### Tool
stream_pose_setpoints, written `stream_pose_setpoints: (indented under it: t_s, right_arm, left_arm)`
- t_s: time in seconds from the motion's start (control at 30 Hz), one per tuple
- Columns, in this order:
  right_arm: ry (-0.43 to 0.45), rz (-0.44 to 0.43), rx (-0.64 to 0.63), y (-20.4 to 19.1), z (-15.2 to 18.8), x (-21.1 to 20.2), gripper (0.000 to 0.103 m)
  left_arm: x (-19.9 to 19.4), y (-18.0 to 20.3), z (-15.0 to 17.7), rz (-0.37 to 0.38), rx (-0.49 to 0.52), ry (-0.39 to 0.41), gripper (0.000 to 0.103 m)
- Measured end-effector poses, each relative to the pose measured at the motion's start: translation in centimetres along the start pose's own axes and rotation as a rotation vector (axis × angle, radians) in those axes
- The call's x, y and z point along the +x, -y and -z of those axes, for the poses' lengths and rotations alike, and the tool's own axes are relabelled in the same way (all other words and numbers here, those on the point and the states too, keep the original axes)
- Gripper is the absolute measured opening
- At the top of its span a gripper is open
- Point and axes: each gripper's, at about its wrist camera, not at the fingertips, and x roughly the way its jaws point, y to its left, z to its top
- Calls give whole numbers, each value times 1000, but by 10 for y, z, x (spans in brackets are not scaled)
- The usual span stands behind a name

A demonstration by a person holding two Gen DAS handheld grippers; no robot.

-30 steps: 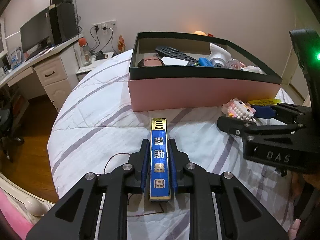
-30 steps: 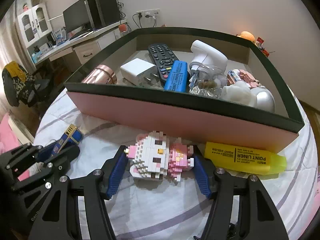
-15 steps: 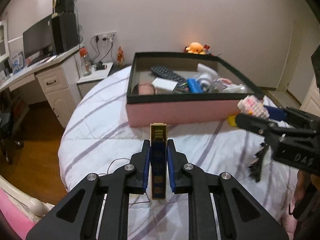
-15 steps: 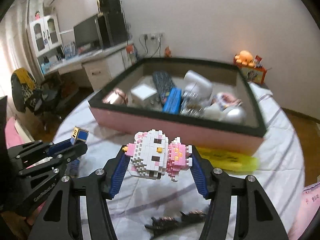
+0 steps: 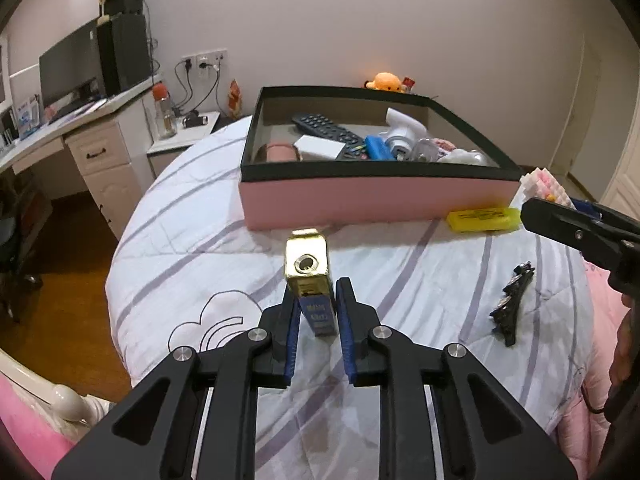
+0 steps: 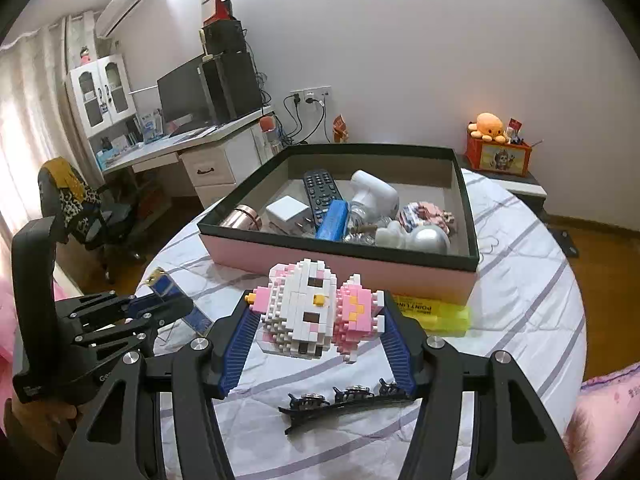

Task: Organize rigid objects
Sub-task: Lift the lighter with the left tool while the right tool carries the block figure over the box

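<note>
Right wrist: right gripper (image 6: 316, 322) clamps the brick cat (image 6: 316, 312), probably crumbly; left gripper (image 5: 316, 312) pinches the slick-looking lighter (image 5: 310, 280) low.

white walls (image 6: 400, 40) | wood floor (image 5: 72, 240) | desk (image 6: 192, 144) w/ monitor (image 6: 180, 92)

Left gripper (image 5: 316, 316): held above the bedspread, fingers pointing forward, blue-padded jaws closed on the lower end of a gold and blue lighter (image 5: 310, 280), which juts forward and up beyond the fingertips; right gripper (image 6: 316, 320): raised to the left gripper's right, jaws set wider and clamped on both sides of a pink and white brick figure (image 6: 316, 308); both grippers sit level and well apart; in the right wrist view a hand (image 6: 28, 420) grips the left gripper's handle.
</note>
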Motion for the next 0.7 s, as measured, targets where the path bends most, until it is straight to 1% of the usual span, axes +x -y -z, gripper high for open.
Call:
stream_pose_setpoints:
  t_s: [0.03,0.13,0.33,0.43,0.53,0.63,0.7]
  right_arm:
    - [-1,-2,2,0,1,1,60]
    - [-9,-9,9,2,1,6,60]
    - [-19,-17,8,2,3,11,60]
    - [-4,-11,11,3,1,8,60]
    - [29,-2,8,3,-2,-2,60]
    - [91,-7,2,0,-9,-19,60]
    - [136,-10,-5,-3,-13,-31,60]
  left_arm:
    - [1,-1,0,3,-11,0,19]
    - [1,2,-1,11,2,4,16]
    - [0,1,-4,31,-2,10,15]
    - [-8,4,-9,12,8,35,15]
    - [-23,8,-15,1,27,76,15]
    - [-43,18,-21,-21,73,127,15]
    - [-56,20,-25,-17,79,163,15]
